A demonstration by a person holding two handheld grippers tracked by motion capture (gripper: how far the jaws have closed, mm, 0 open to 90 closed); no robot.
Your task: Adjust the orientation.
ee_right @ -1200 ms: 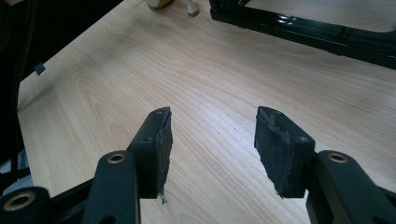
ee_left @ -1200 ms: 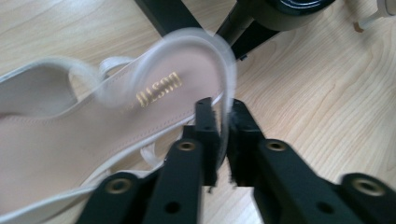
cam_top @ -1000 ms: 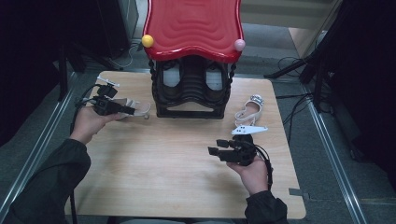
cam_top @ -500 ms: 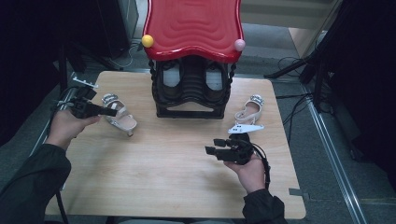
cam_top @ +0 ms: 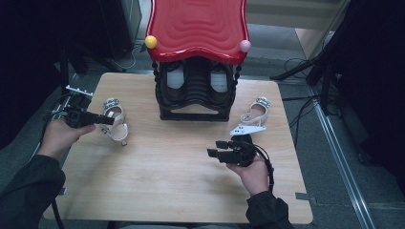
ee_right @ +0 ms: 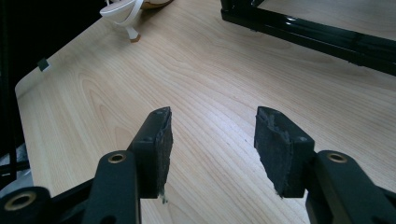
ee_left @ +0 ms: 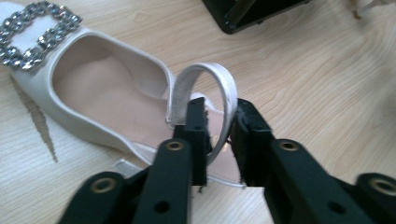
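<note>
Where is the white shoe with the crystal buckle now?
In the high view, the white shoe lies on the table's left side, between the left gripper and the black rack.

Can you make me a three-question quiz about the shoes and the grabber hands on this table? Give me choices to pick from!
1. Where does the left shoe lie?
A. on the wooden table
B. on the red roof
C. on the floor

2. How many shoes are out on the tabletop?
A. one
B. two
C. four

3. What is between the left gripper's jaws?
A. a yellow ball
B. the shoe's heel strap
C. nothing

Answers:
1. A, it rests on the wood left of the black rack.
2. B, one lies on the left, and the right shoe lies beside the rack.
3. B, the left gripper view shows the white strap between its jaws, which have just been opening.
</note>
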